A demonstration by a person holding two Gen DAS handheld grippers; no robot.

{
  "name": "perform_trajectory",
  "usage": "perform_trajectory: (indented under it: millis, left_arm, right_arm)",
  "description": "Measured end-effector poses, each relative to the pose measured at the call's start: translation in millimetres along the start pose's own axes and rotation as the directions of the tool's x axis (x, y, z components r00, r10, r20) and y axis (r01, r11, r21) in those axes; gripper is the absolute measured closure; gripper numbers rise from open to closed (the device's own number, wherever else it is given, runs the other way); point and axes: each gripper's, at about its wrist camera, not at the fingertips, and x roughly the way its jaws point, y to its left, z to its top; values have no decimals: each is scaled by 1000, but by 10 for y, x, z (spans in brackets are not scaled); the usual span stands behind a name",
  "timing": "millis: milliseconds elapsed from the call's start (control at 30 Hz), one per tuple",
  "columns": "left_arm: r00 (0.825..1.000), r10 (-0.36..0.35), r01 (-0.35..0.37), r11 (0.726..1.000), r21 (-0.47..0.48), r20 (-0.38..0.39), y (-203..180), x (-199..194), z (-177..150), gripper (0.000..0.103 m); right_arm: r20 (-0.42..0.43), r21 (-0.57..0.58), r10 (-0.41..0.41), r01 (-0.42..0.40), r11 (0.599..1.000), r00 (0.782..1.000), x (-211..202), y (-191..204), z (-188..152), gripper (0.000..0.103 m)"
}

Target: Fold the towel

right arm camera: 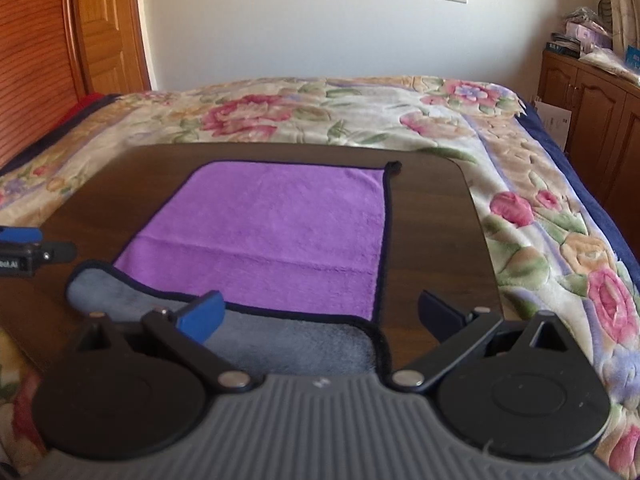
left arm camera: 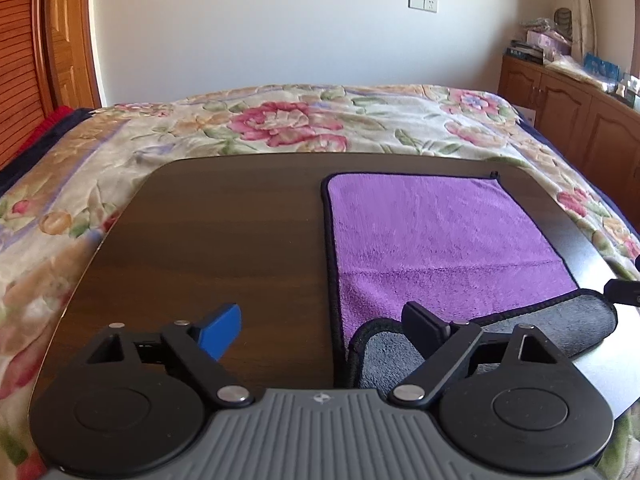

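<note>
Because the purple towel (right arm camera: 272,232) is soft and floppy, grab its near gray flap; both the left gripper (left arm camera: 324,328) and right gripper (right arm camera: 320,312) have jaws wide apart.

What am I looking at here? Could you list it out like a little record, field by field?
Setting: bedroom, floral bedspread
Work surface: dark wooden board lying on the bed
Item: purple towel, grey underside showing where its near edge is turned over
Left gripper: open, at the towel's near left corner
Right gripper: open, at the near right corner
Fold: barely started
</note>
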Motion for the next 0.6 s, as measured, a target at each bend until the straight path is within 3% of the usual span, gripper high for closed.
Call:
perform_trajectory:
  millis: [100, 167, 433, 600]
  left_arm:
    - [1000, -14, 14, 1000, 8, -21, 3, 84, -2, 18]
    - [999, -25, 25, 1000, 14, -32, -6, 124, -2, 18]
    - [995, -61, 64, 997, 47, -74, -75, 243, -12, 27]
    - [992, -79, 84, 995, 54, -100, -97, 287, -25, 39]
  right_arm:
    - [-12, 3, -2, 2, 1000, 1000, 74, -64, 5, 1]
    - [-22, 5, -5, 5, 1000, 1000, 121, -100, 7, 8]
    - [-57, 40, 9, -7, 999, 998, 245, -229, 7, 9]
    - [-107, 62, 36, -30, 998, 994, 340, -279, -6, 17]
